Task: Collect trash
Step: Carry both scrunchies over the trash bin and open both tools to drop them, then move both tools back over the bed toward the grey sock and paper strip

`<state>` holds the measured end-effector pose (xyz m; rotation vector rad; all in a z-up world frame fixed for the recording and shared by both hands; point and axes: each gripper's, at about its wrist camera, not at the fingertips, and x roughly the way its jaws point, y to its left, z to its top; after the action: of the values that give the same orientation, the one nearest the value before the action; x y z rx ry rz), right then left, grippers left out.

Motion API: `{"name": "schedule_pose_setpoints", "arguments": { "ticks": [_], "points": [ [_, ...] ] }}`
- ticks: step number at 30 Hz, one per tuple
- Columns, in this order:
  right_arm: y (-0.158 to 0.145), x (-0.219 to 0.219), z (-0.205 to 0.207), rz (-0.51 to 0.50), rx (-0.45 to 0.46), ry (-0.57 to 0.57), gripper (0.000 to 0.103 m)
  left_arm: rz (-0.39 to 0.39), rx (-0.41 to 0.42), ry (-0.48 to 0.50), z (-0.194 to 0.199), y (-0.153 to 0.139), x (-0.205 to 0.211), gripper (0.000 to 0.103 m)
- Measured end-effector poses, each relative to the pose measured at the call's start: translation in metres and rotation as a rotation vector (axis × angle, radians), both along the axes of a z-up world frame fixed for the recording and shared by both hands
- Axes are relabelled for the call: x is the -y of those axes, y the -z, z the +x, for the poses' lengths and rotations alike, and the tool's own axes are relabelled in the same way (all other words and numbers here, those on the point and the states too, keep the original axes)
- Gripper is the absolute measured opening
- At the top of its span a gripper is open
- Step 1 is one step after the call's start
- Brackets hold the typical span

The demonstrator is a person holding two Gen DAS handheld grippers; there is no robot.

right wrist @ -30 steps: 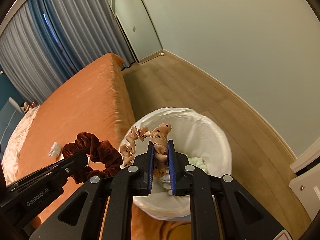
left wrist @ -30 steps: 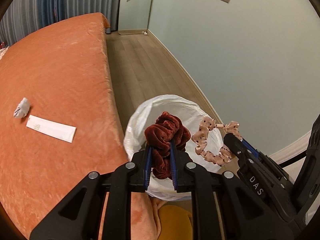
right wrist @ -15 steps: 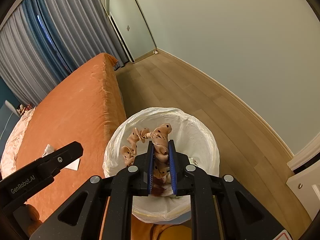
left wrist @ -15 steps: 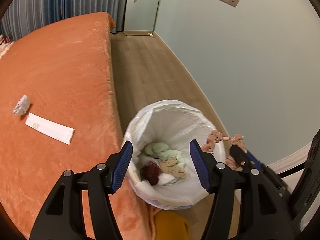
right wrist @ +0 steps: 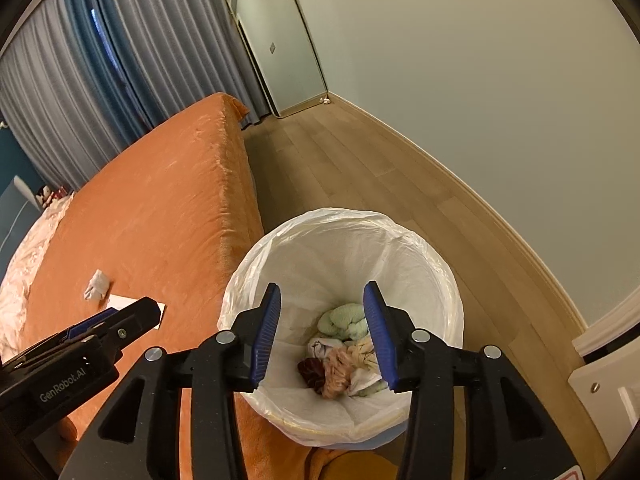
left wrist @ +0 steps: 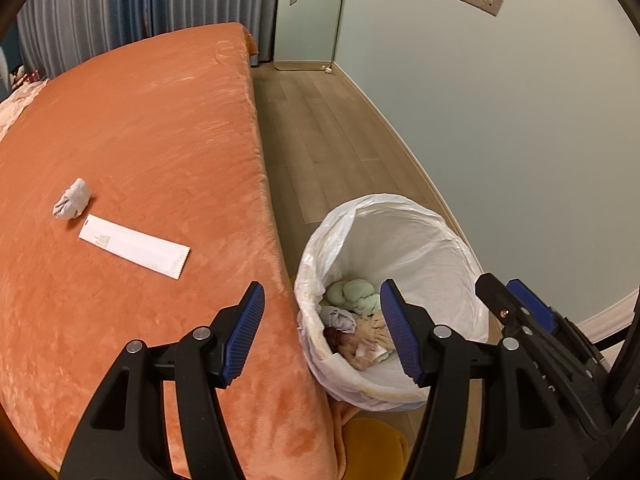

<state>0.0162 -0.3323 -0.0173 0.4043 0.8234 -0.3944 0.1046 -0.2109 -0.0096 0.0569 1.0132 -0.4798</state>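
Orange bed (left wrist: 140, 128) fills left side, wood floor (left wrist: 320, 128) beside it. White-lined trash bin (right wrist: 400, 240) on floor against bed edge, scrunchies and wads inside (right wrist: 340, 364). Left gripper (left wrist: 322, 332) empty, fingers wide. Right gripper (right wrist: 322, 338) over bin, jaws opening, nothing between. White wrapper (left wrist: 134, 246) and crumpled tissue (left wrist: 72, 199) lie on bed, near each other.

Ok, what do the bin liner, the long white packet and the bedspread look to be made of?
Bin liner: thin translucent white plastic film, going by its crinkles and soft sheen.
Long white packet: flat and matte with a serrated end; probably paper, possibly plastic-lined.
Bedspread: orange plush, velvety fabric; brushed nap shows lighter streaks.
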Motion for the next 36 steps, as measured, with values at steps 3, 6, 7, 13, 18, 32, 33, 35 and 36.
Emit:
{"name": "schedule_pose_setpoints", "arguments": {
  "ticks": [3, 6, 7, 13, 18, 32, 33, 35, 36],
  "points": [
    [-0.002, -0.006, 0.001, -0.003, 0.002, -0.013, 0.043, 0.0, -0.001, -0.011, 0.001, 0.001, -0.008, 0.057],
    [-0.003, -0.012, 0.004, -0.009, -0.002, -0.03, 0.043, -0.003, -0.003, -0.026, 0.003, 0.001, -0.017, 0.057],
    [-0.003, -0.015, 0.006, -0.012, -0.005, -0.038, 0.043, -0.005, -0.004, -0.031, 0.004, 0.001, -0.02, 0.057],
    [-0.005, -0.035, 0.014, -0.022, -0.011, -0.077, 0.046, -0.008, -0.007, -0.066, 0.009, 0.001, -0.039, 0.057],
    [-0.004, -0.053, 0.023, -0.033, -0.018, -0.115, 0.049, -0.009, -0.012, -0.097, 0.014, 0.002, -0.058, 0.057],
    [0.004, -0.109, 0.049, -0.051, -0.048, -0.222, 0.056, -0.001, -0.028, -0.189, 0.029, 0.016, -0.119, 0.059],
    [0.005, -0.116, 0.052, -0.056, -0.053, -0.234, 0.056, 0.0, -0.029, -0.195, 0.03, 0.017, -0.123, 0.059],
    [0.008, -0.126, 0.058, -0.06, -0.061, -0.254, 0.057, 0.005, -0.032, -0.209, 0.034, 0.02, -0.133, 0.062],
    [0.01, -0.132, 0.062, -0.062, -0.066, -0.264, 0.057, 0.009, -0.03, -0.224, 0.036, 0.022, -0.141, 0.063]
  ]
}}
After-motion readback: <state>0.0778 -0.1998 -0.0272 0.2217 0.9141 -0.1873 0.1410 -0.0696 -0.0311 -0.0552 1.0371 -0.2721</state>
